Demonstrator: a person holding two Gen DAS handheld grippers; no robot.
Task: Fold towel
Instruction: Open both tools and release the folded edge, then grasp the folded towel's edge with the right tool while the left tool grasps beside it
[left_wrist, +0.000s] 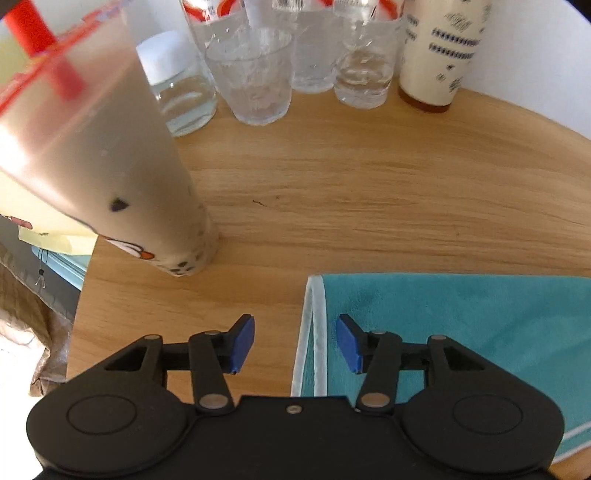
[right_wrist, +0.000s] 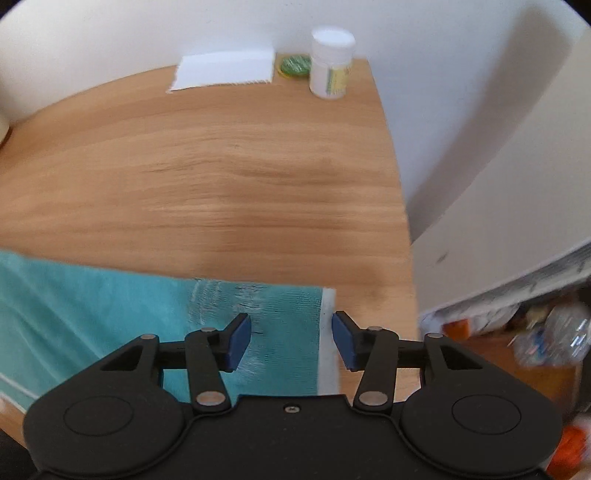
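One fold appears done: towel (left_wrist: 461, 325) lies doubled on desk (left_wrist: 369, 184). Left gripper (left_wrist: 295, 341) and right gripper (right_wrist: 291, 339) hover spread, empty; further folds likely remain.

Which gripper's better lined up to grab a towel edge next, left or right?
Marginally left, though both are open. The left gripper straddles the towel at its white-trimmed edge; the right gripper also spans its edge, but that view is motion-blurred.

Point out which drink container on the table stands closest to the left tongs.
The milk tea cup with the red straw, standing just ahead-left of the left tongs. The glasses and bottles line the far edge.
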